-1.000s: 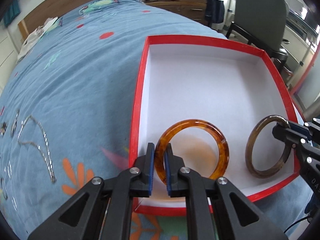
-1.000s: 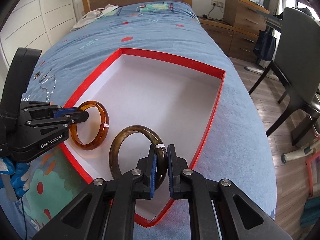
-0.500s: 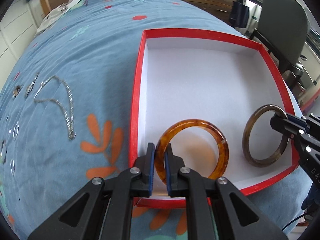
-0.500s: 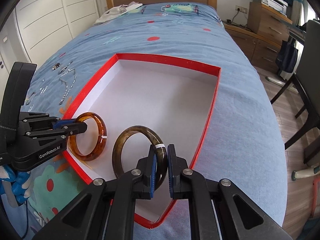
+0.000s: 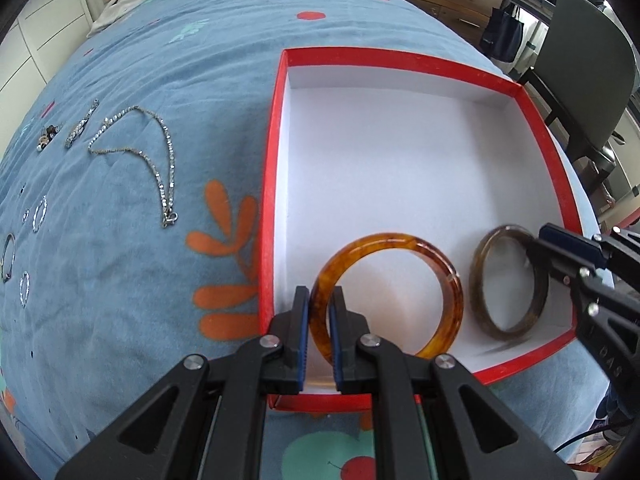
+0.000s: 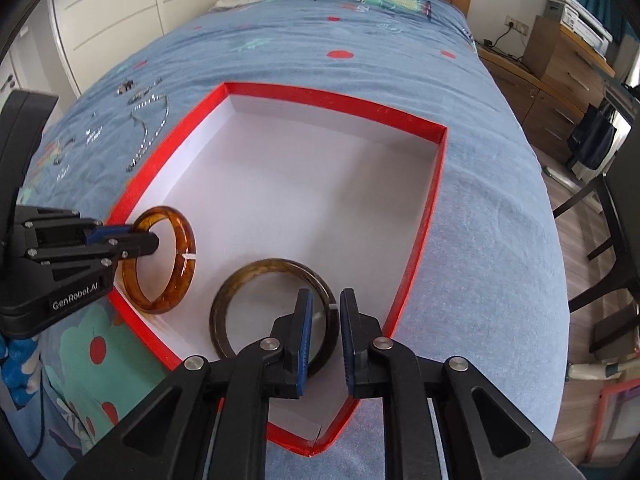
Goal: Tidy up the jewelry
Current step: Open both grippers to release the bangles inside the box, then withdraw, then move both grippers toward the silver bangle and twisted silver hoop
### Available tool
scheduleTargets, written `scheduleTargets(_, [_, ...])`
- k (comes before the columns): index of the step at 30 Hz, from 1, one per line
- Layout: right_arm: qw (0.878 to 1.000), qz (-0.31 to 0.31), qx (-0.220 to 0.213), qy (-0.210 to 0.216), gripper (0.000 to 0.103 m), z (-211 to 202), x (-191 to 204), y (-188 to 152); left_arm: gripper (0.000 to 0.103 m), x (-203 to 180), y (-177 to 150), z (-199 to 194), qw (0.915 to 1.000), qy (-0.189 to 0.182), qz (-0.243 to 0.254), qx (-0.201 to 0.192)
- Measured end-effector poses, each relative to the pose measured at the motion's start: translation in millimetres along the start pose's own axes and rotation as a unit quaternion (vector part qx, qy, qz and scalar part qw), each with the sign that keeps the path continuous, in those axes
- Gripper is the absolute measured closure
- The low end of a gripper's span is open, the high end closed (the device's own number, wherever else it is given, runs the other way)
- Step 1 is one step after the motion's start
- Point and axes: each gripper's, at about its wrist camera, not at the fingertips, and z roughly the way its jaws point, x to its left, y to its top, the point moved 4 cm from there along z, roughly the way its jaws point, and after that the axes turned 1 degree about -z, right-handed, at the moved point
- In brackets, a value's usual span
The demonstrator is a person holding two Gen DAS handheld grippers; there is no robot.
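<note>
Left wrist footage is filled mostly by a bed (image 5: 160, 80) under a blue patterned cover, on which a red box (image 5: 536, 128) with a white floor is laid open. The same box (image 6: 438, 168) is seen at an angle from the right wrist camera.

At the box's near left corner, the left hand-held gripper (image 5: 320, 328) is reached in low over the near wall, its fingers pointed toward the far wall. Its jaws are clamped on the near rim of an amber bangle (image 5: 400, 244), which is held tilted up on edge over the white floor. From the right side, this left hand-held gripper (image 6: 144, 240) is seen stretched level across the box's left wall, with the amber bangle (image 6: 180, 272) gripped at its tip.

At the box's near right corner, the right hand-held gripper (image 6: 323, 336) is poised above the near wall with its jaws parted. A dark olive bangle (image 6: 256, 276) lies inside the box there, its rim passing between the separated fingers; whether either pad touches it cannot be told. In the left view this dark olive bangle (image 5: 480, 292) appears slightly blurred beside the right hand-held gripper (image 5: 540, 248).

Left of the box, on the bed cover, a silver necklace (image 5: 160, 168) is spread out, with several small silver rings (image 5: 39, 208) farther left.
</note>
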Motion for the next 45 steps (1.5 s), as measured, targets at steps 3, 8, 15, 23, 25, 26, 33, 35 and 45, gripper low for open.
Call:
scheduleTargets(3, [1.000,-0.011,0.011,-0.003,0.079,-1.3,6.1,-0.3,0.092,-0.5,-0.1,-0.5,1.0000,-0.002,0.001,0.001])
scheduleTargets(8, [1.000,-0.009,-0.001,-0.010,0.057,-17.7,13.0,-4.0,0.090,1.4,1.0,-6.6,0.9997,-0.024,0.006,-0.007])
scheduleTargets(15, [0.997,0.042,-0.036,-0.046,0.042,-62.9,4.5,-16.0,0.076,0.9,0.5,-34.7,0.9968,-0.076,0.011,-0.021])
scheduleTargets(23, [0.987,0.113,-0.081,-0.080,0.038,-135.8,8.6,-42.9,0.070,33.6,-12.8,-120.3,0.9914,-0.089,0.014,-0.094])
scheduleTargets(25, [0.984,0.123,-0.096,-0.083,0.038,-154.3,19.3,-46.5,0.070,52.7,-20.0,-142.5,0.9898,-0.082,0.010,-0.116])
scheduleTargets(26, [0.983,0.126,-0.104,-0.084,0.038,-161.9,25.6,-45.9,0.070,62.4,-23.9,-152.8,0.9888,-0.078,0.008,-0.127])
scheduleTargets(33, [0.974,0.127,-0.182,-0.054,0.038,-215.4,88.7,-34.3,0.070,145.5,-61.3,-216.1,0.9832,-0.030,0.005,-0.180])
scheduleTargets(35, [0.971,0.120,-0.199,-0.045,0.038,-225.0,108.7,-28.4,0.070,176.3,-77.2,-231.7,0.9816,-0.010,-0.001,-0.191])
scheduleTargets(45, [0.965,0.096,-0.244,0.000,0.043,-253.7,186.5,-9.5,0.070,327.9,-151.0,-283.8,0.9695,0.047,-0.070,-0.230])
